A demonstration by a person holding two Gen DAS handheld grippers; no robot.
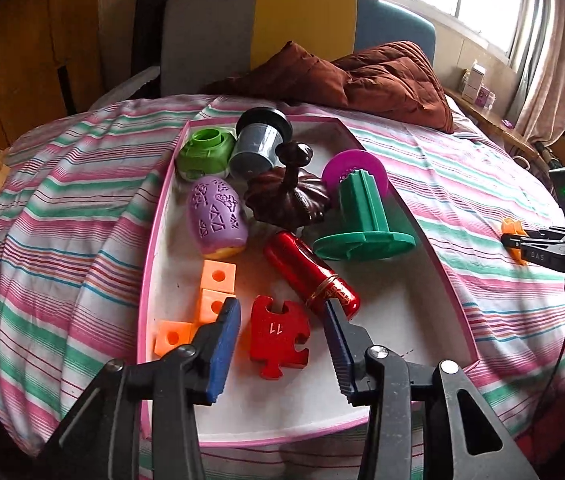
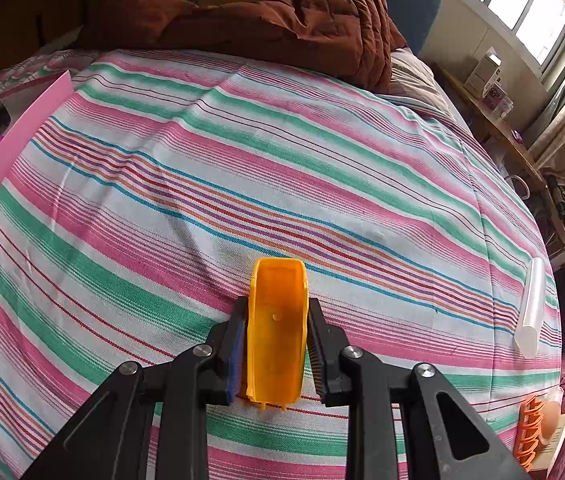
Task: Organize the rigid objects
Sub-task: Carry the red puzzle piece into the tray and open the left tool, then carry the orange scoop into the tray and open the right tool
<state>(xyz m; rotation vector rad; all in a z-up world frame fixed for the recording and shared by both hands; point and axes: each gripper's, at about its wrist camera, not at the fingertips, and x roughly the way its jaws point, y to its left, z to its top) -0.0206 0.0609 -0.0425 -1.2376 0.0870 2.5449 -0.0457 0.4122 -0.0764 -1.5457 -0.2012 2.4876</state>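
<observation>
Left gripper released, blue pads apart, red puzzle piece lying between, untouched, inside pink-rimmed tray. Glossy red cylinder touching right pad; orange cubes just beside left pad. Right gripper clenched on smooth orange plastic shell; open striped bedsheet ahead.
</observation>
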